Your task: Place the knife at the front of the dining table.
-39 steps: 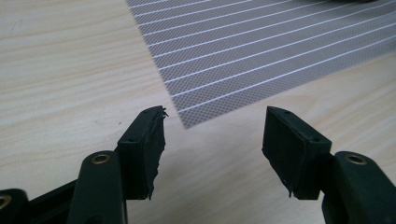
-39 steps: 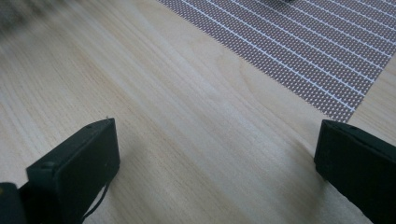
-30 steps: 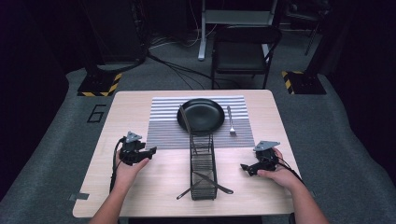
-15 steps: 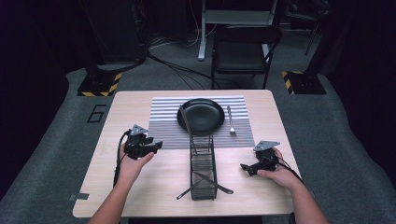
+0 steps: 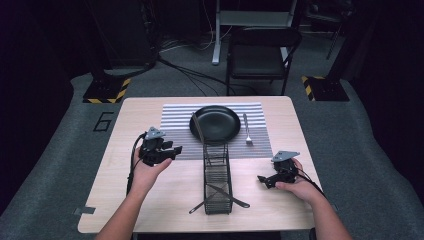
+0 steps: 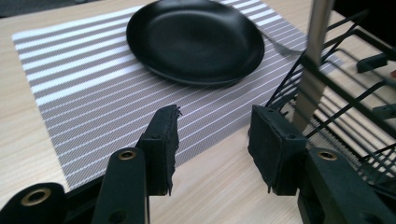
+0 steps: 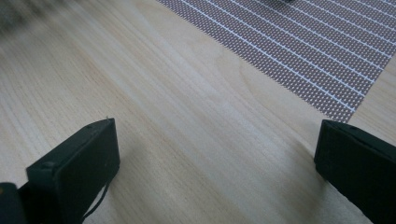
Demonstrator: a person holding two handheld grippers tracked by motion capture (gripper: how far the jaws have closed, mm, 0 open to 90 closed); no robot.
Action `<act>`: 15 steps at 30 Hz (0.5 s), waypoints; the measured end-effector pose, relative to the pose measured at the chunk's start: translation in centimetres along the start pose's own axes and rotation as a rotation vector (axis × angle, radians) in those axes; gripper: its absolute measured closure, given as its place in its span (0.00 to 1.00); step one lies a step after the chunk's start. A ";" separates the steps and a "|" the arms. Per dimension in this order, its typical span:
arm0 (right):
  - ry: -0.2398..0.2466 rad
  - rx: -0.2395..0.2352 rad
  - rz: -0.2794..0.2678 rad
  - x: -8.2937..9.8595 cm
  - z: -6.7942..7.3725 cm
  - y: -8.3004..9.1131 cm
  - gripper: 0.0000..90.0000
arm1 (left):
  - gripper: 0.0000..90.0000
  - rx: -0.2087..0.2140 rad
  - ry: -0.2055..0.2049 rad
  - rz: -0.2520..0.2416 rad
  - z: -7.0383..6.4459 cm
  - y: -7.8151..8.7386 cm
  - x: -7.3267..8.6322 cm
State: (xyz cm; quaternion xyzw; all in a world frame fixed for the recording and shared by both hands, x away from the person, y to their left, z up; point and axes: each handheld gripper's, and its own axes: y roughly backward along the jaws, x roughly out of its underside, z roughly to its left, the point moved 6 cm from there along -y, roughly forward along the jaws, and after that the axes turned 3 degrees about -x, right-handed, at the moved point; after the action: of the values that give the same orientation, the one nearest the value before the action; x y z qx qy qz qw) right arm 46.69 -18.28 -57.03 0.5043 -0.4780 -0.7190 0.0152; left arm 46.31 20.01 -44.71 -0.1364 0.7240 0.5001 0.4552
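Pale wood counter (image 5: 165, 195). Left gripper (image 6: 212, 140) fingers wide, empty; steel knife (image 6: 312, 60) just beyond them: stiff, slick, light; pinch its flat. Right gripper (image 7: 215, 163) wide, empty.

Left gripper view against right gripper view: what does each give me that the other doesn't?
Left gripper view alone: the black plate, the wire rack with a knife standing in it, and the left gripper, jaws apart. Right gripper view alone: the right gripper, jaws wide apart over bare wood. Shared: the striped placemat and the wooden table.
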 end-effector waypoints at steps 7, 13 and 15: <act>0.001 0.000 0.000 0.0 0.0 0.0 0.00 | 0.62 0.021 -0.009 -0.018 -1.1 0.1 -1.2; 0.000 0.000 0.000 0.0 0.0 0.0 0.00 | 0.62 0.042 -0.031 -0.035 -2.1 0.2 -2.5; 0.000 0.000 0.000 0.0 0.0 0.0 0.00 | 0.62 0.049 -0.033 -0.040 -2.5 0.2 -2.9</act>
State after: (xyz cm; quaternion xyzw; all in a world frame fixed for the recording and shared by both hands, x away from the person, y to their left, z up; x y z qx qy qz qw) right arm 46.69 -18.28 -57.03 0.5044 -0.4779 -0.7190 0.0153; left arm 46.48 17.24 -42.12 -0.1314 0.7253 0.4754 0.4803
